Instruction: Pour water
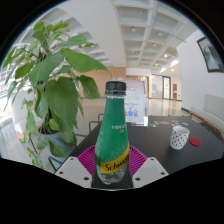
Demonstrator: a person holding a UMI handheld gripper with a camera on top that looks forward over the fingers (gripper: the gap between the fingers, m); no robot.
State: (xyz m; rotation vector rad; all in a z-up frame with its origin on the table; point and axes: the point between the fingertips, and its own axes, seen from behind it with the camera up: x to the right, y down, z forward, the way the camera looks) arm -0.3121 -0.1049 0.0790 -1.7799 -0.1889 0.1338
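Observation:
My gripper [112,168] is shut on a green plastic Schweppes bottle [113,130] with a yellow label and a dark green cap. The bottle stands upright between my pink pads [85,160], which press on its lower part at both sides. A small white cup with dark dots [179,137] stands on the dark table [150,138] beyond the bottle to the right. A small red lid-like object [195,142] lies just right of the cup.
A large leafy green plant [52,85] stands close at the left of the bottle. A white sign or box [133,104] stands behind the bottle on the table. A sofa [208,108] sits at the far right in a bright hall.

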